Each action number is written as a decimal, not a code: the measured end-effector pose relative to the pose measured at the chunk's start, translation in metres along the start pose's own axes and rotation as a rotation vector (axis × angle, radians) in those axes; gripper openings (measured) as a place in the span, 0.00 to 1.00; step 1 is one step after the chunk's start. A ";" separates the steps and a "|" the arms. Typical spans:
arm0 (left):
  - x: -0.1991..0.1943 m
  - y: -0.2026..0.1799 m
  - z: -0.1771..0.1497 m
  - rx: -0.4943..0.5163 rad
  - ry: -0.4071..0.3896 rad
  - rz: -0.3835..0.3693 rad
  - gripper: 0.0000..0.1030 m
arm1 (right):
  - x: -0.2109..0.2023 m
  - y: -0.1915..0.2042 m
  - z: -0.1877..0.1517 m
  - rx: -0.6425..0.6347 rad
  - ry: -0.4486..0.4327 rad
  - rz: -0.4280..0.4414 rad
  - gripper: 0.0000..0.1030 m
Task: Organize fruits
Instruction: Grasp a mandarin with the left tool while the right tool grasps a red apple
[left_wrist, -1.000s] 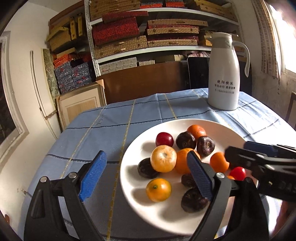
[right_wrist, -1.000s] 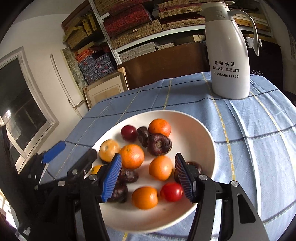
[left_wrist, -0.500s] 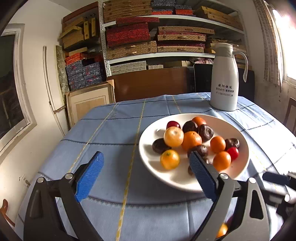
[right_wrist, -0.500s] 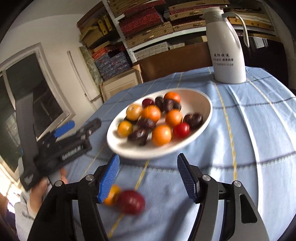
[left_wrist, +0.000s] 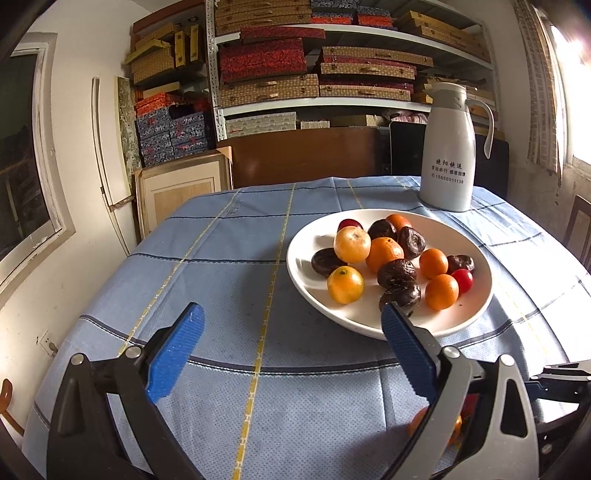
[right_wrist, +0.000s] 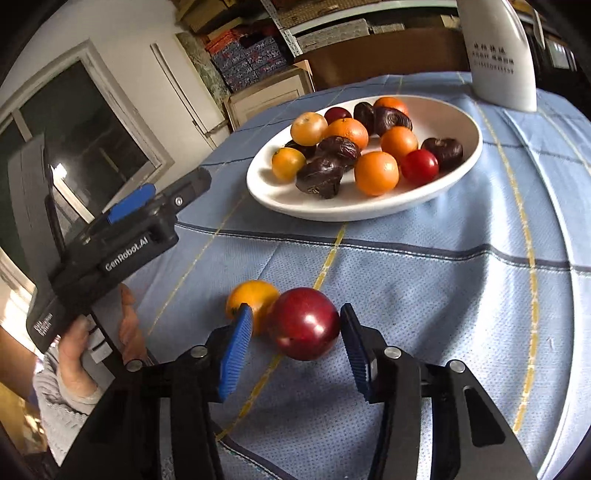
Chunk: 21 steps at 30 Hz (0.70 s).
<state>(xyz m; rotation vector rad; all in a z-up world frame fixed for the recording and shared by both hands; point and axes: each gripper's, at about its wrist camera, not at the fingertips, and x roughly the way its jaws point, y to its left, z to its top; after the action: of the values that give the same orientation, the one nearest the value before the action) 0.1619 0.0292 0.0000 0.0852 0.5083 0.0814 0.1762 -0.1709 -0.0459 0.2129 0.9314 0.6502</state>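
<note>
Setting: a storeroom with shelves of patterned boxes; a round desk (right_wrist: 461, 280) under a pale blue checked cloth with yellow and dark lines.

Task's thing: a glossy dark-red round fruit, plum-like (right_wrist: 303, 323), lying on the cloth near the desk's front edge, touching a small orange citrus fruit (right_wrist: 252, 299) on its left. Both lie well apart from the plate.

Handling (judged): light, firm and smooth-skinned, so likely to slip or roll on the cloth; the skin may bruise under a hard squeeze. Best taken across its widest girth, with the pads level with its middle.

Axis and pointing: nearly spherical, with no clear long axis. No stem end is visible, so which way it points cannot be told; any approach angle should serve.

Right gripper (right_wrist: 295, 354): its blue ribbed fingers (right_wrist: 236, 350) stand open on either side of the red fruit. The left pad sits in front of the citrus; the right pad shows a small gap. Nothing is gripped.

Risk (judged): closing here could catch or nudge the citrus together with the red fruit.

Left gripper (left_wrist: 288, 343): fingers spread wide and holding nothing, above bare cloth just left of the plate.

Destination (judged): a wide white ceramic plate (right_wrist: 469, 122) holding oranges, dark wrinkled fruits and small red ones.

Beyond: a tall white thermos jug with printed lettering (left_wrist: 448, 147) stands behind the plate.
</note>
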 end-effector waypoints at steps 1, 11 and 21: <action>0.000 -0.001 0.000 0.005 0.000 -0.001 0.92 | 0.001 -0.001 0.000 0.009 0.004 0.014 0.48; 0.003 -0.007 -0.001 0.029 0.010 -0.010 0.93 | 0.002 -0.007 -0.003 0.043 0.012 0.069 0.39; -0.019 -0.029 -0.025 0.129 0.097 -0.234 0.93 | -0.019 -0.040 -0.001 0.186 -0.108 0.051 0.39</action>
<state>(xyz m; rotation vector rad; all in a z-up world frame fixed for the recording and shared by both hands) 0.1348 0.0005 -0.0159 0.1472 0.6169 -0.1774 0.1846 -0.2143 -0.0513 0.4344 0.8845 0.5934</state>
